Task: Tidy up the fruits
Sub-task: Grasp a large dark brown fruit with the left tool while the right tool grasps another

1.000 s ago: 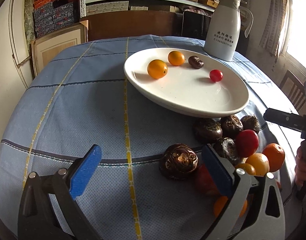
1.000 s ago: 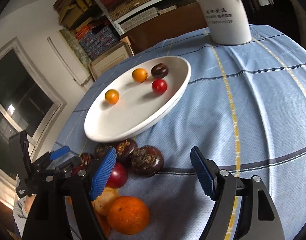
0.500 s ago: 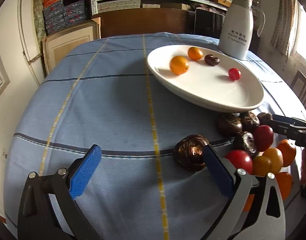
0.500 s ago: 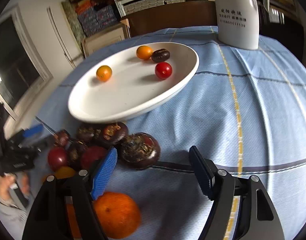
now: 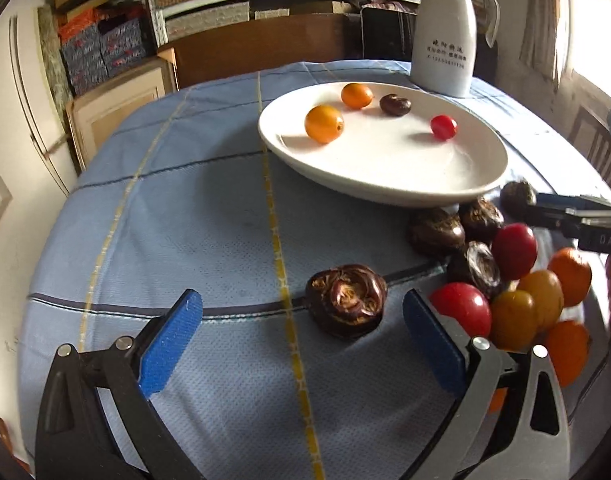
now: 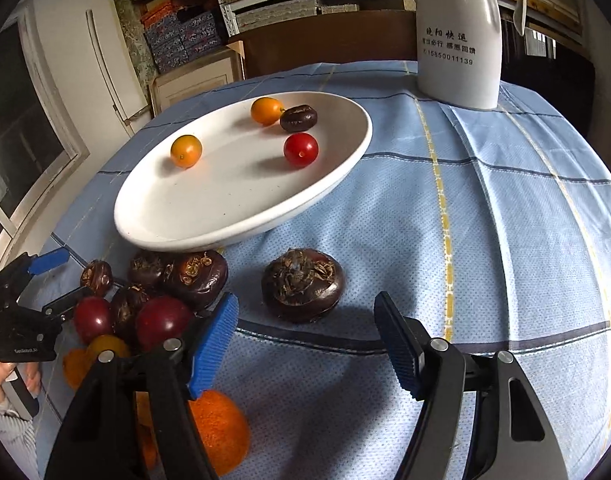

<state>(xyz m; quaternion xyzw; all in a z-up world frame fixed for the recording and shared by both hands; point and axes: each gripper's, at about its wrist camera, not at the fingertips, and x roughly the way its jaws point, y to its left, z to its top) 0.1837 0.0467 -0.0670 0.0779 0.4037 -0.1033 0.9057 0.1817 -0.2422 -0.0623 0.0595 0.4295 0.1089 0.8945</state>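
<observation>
A white oval plate (image 5: 457,184) (image 6: 157,216) holds two small orange fruits, a dark chestnut and a red cherry tomato (image 5: 444,127) (image 6: 300,149). A large dark water chestnut (image 5: 346,305) (image 6: 302,284) lies alone on the blue cloth. My left gripper (image 5: 301,328) is open just short of it. My right gripper (image 6: 305,336) is open, also just short of it. A pile of chestnuts, tomatoes and oranges (image 5: 509,280) (image 6: 145,304) lies beside the plate.
A white thermos jug (image 5: 445,32) (image 6: 457,36) stands behind the plate. The round table's blue checked cloth (image 5: 185,208) drops off at the near edges. Shelves, boxes and a cabinet stand behind. A chair (image 5: 597,148) is at the right.
Both grippers have shifted so the lone water chestnut now sits centred ahead between their fingers. Both stay open. The fruits have not moved.
</observation>
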